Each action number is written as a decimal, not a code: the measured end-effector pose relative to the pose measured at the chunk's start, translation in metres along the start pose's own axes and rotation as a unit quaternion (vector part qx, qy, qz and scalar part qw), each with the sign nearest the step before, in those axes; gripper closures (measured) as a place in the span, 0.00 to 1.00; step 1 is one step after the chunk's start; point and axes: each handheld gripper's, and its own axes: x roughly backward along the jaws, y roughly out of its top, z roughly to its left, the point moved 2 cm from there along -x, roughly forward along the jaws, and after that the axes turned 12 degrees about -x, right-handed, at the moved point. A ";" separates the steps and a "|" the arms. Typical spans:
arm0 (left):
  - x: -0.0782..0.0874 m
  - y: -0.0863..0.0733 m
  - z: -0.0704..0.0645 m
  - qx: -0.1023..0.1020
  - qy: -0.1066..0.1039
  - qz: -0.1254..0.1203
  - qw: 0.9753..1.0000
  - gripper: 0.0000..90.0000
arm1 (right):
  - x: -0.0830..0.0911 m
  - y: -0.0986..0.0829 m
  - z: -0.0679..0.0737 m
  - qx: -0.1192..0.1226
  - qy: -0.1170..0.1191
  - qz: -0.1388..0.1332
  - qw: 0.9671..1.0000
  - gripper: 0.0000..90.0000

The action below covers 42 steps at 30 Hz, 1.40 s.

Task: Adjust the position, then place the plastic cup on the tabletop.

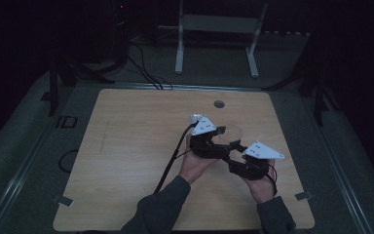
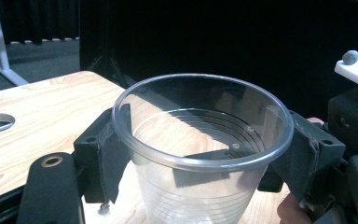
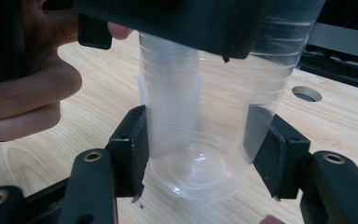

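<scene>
High view shows the wooden table [image 1: 126, 161] with a round hole [image 1: 218, 104] near its far edge, and over the right half of the board a person's two hands meet around a clear plastic cup [image 1: 230, 132] held just above the wood. The left gripper [image 1: 213, 138] comes in from the person's left and the right gripper [image 1: 237, 155] from the near right, so close that their bodies almost touch. Left gripper view has its two black jaws closed on the cup [image 2: 200, 154] just under the rim, one on each side, mouth up and level. Right gripper view looks at the lower part of the cup [image 3: 200, 140]; its jaws sit on either side near the base, seemingly touching the wall, though I cannot tell how firmly they press. A second wall seems to show inside, so this may be two nested cups being pulled apart; that is a guess. To do it well, keep the upper grip steady and light enough not to crush the thin rim, take a firm hold low down, and draw straight down along the cup's axis without twisting.
</scene>
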 end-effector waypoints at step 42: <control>0.004 -0.004 -0.004 -0.056 0.035 -0.003 0.998 0.33 | 0.018 -0.021 -0.014 -0.038 -0.019 -0.004 0.999 0.31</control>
